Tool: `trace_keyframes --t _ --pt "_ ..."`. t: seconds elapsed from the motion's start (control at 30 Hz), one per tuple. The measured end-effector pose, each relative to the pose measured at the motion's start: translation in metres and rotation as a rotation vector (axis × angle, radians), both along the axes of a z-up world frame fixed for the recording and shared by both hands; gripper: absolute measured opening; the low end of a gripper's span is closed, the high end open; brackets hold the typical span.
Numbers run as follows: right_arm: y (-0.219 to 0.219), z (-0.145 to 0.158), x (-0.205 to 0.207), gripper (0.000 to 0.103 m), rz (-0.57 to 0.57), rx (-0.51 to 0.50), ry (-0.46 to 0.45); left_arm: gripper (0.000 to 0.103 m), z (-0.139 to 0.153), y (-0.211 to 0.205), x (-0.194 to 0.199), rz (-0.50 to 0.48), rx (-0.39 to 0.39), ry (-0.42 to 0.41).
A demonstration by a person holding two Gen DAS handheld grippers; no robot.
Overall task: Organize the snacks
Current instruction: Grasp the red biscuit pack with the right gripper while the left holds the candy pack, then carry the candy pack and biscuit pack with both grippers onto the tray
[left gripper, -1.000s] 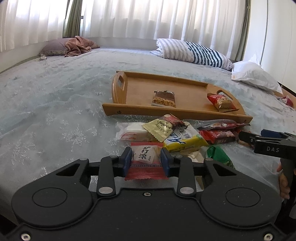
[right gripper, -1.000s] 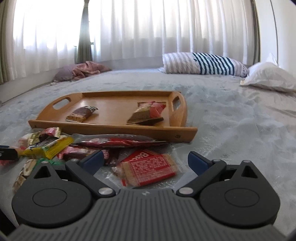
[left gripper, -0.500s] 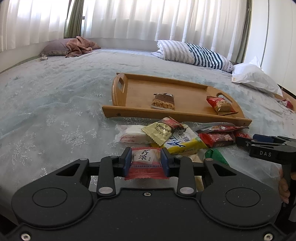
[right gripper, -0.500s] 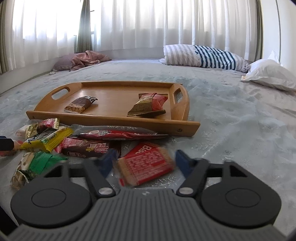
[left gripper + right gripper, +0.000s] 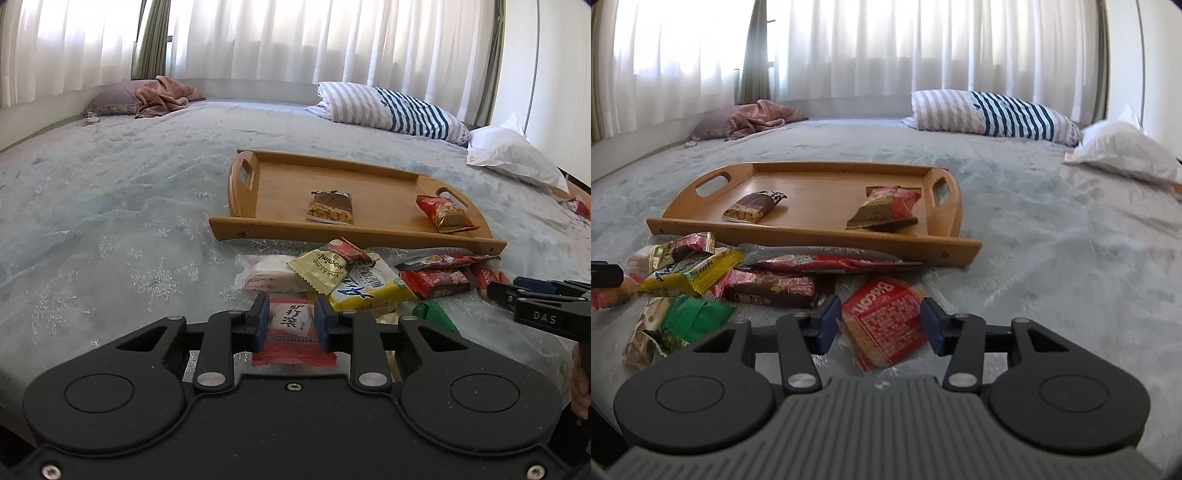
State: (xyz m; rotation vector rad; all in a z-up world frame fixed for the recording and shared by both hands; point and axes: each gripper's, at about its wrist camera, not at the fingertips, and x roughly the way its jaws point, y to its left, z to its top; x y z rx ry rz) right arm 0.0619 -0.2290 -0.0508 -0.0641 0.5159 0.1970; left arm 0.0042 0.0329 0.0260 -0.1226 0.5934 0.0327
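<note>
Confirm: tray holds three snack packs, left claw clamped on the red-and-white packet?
Not three. The left wrist view shows two packs on the wooden tray: a brown nut bar and a red packet. The left claw is clamped on the red-and-white packet.

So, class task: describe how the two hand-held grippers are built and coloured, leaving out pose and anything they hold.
The left gripper is matte black plastic: two round housings, silver pivot screws, linkage arms and blue pads on its jaws. The right gripper has the same black linkages and blue pads, but a ribbed grey body. Seen from the left wrist, its black side carries white "DAS" lettering. No cables or sleeves show.
</note>
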Motion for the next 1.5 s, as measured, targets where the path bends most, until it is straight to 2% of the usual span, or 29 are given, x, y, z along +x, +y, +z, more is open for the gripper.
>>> trace_keyframes --t 0.13,0.33,0.5,0.57,0.67,0.97,1.27,1.3,1.4,1.5 --pt "-0.011 0.0 -0.005 0.063 -0.057 0.023 0.042 0.024 -0.002 0.0 0.0 -0.001 -0.006 0.005" --pt "-0.019 0.004 -0.015 0.063 -0.113 0.005 0.072 0.024 -0.005 0.0 0.001 -0.003 -0.002 0.004" --pt "-0.02 0.015 -0.02 0.063 -0.119 0.077 0.038 0.025 -0.006 -0.002 0.001 -0.007 0.012 -0.004" --pt "-0.017 0.018 -0.018 0.06 -0.138 0.069 0.008 0.025 -0.007 -0.002 0.001 -0.008 0.018 -0.005" --pt "-0.01 0.019 -0.013 0.059 -0.149 0.052 -0.008 0.027 -0.008 -0.003 0.001 -0.011 0.018 -0.003" --pt "-0.002 -0.002 -0.004 0.06 -0.261 0.075 -0.001 0.032 -0.021 -0.001 0.002 -0.012 -0.001 0.034" --pt "-0.001 -0.009 0.001 0.058 -0.276 0.068 -0.013 0.028 -0.02 -0.002 0.002 0.0 -0.006 0.028" --pt "-0.002 -0.009 0.001 0.056 -0.278 0.071 -0.015 0.028 -0.02 -0.002 0.003 0.003 -0.009 0.029" --pt "-0.001 -0.008 0.002 0.038 -0.285 0.063 -0.01 0.028 -0.017 -0.003 0.002 0.011 -0.01 0.024" --pt "0.001 -0.008 0.0 0.037 -0.262 0.05 -0.014 0.028 -0.013 -0.003 0.0 0.011 -0.012 0.012"
